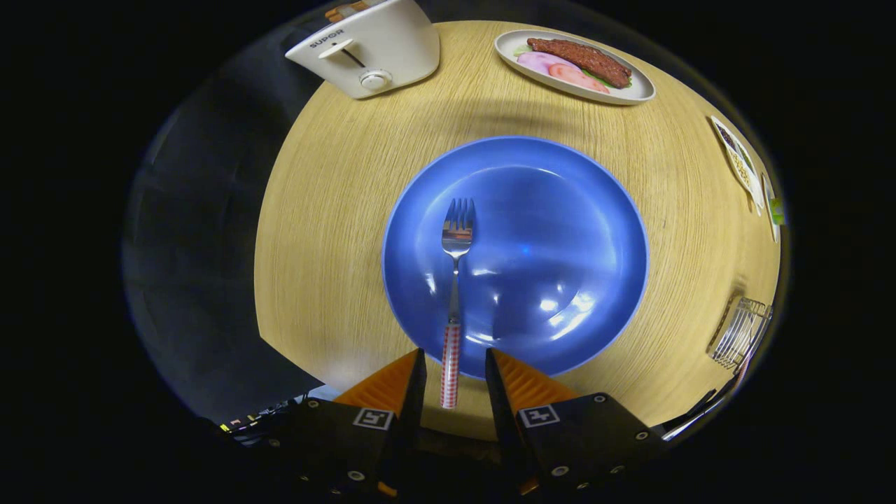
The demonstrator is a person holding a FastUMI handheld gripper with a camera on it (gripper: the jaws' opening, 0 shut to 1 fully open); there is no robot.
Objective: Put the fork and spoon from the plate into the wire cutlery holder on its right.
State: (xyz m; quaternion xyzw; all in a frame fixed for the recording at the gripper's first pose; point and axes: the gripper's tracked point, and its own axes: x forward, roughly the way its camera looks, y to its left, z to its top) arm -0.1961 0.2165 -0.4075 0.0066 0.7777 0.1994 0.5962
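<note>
Round wooden table (pixel 336 210), pale grain, set against a dark floor and booth. Well lit across the top, with a soft shadow falling over the far half.

Large blue plate (pixel 560 210) at the middle of the table, glossy, bright glints on its near side, just ahead of the fingers. Near rim reaching almost to the fingertips.

White toaster (pixel 371 49) at the far left edge of the table, well apart from the plate, with a slider and a round dial on the facing end.

Oval white dish (pixel 633 94) at the far right, carrying a brown slab of meat and pink slices over something green.

Wire cutlery holder (pixel 740 330) at the right edge of the table, well apart from the plate, seen at a steep slant; contents not clear.

Small flat cards or packets (pixel 738 161) along the far right edge, too warped to make out.

Fork (pixel 455 280) lying on the left part of the plate, tines pointing away, steel neck running back to a red-and-white checked handle that crosses the near rim and ends between the fingers.

Gripper (pixel 453 371) parted, one finger on each side of the fork handle with a gap visible on both sides, not pressing on it.
</note>
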